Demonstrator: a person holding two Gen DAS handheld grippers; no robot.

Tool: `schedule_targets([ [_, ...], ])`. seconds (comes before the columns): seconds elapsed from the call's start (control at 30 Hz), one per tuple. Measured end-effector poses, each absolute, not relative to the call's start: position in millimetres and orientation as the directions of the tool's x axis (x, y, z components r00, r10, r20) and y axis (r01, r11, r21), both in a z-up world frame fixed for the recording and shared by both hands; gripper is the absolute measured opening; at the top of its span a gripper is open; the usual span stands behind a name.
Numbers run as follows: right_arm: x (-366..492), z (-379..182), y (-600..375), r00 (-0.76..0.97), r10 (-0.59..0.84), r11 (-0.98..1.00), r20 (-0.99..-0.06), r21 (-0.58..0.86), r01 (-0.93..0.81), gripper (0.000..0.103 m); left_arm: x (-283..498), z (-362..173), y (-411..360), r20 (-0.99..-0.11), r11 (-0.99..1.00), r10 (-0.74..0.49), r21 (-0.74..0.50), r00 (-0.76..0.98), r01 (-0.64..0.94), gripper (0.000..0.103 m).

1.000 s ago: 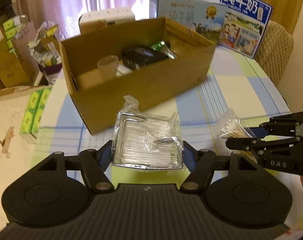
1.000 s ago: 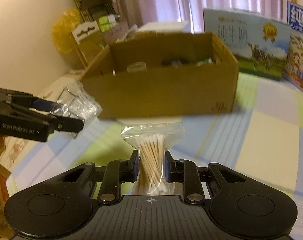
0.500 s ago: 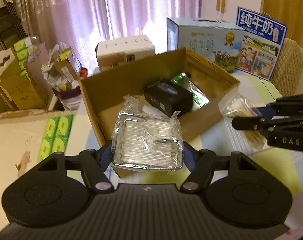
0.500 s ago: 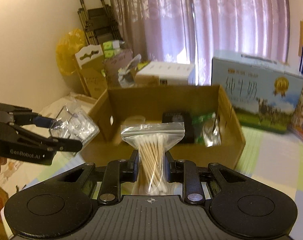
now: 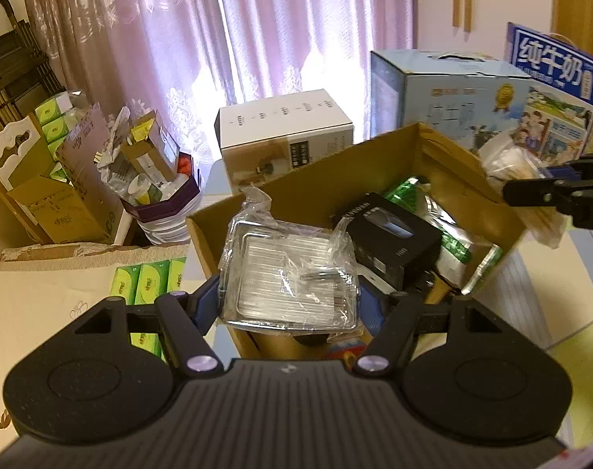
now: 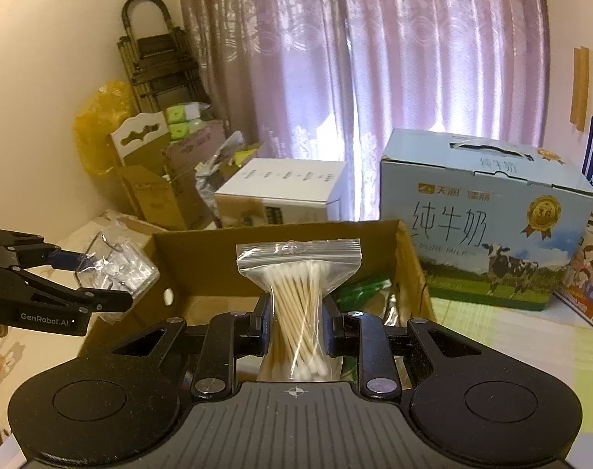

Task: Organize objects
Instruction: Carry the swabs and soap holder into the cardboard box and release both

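My left gripper (image 5: 288, 305) is shut on a plastic-wrapped chrome wire rack (image 5: 288, 273), held over the near left corner of an open cardboard box (image 5: 390, 144). My right gripper (image 6: 296, 324) is shut on a clear zip bag of cotton swabs (image 6: 298, 285), held above the same box (image 6: 280, 234). In the right wrist view the left gripper (image 6: 97, 273) with the wrapped rack (image 6: 116, 267) hangs at the box's left end. In the left wrist view the right gripper (image 5: 546, 183) with the swab bag (image 5: 507, 164) hangs at the box's right end. Inside the box lie a black case (image 5: 390, 238) and green foil packets (image 5: 452, 242).
Behind the box stand a white carton (image 5: 284, 136) and a blue milk carton (image 6: 484, 219), with another milk box (image 5: 554, 90) to the right. Green tissue packs (image 5: 147, 285) lie left of the box. Cluttered boxes (image 5: 46, 195) and a folded ladder (image 6: 155, 62) stand by the curtain.
Both grippers have risen and come forward from above the tablecloth to over the cardboard box, each with its object still held. The box's inside has come into view.
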State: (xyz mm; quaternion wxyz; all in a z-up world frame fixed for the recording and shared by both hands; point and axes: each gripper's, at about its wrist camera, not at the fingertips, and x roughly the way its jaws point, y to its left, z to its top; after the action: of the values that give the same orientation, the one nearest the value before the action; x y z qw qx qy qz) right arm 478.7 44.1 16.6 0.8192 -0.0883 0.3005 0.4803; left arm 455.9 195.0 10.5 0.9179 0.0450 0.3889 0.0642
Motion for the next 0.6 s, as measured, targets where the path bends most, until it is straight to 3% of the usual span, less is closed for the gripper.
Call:
schedule_targets([
  [0.6, 530.3, -21.1, 67.9, 0.369, 0.662, 0.585, -0.652, 0.142, -0.798, 0.022, 539.1, -34.9, 229.8, -0.777, 0.979, 0.196, 0.185, 0.599, -0.08, 0.067],
])
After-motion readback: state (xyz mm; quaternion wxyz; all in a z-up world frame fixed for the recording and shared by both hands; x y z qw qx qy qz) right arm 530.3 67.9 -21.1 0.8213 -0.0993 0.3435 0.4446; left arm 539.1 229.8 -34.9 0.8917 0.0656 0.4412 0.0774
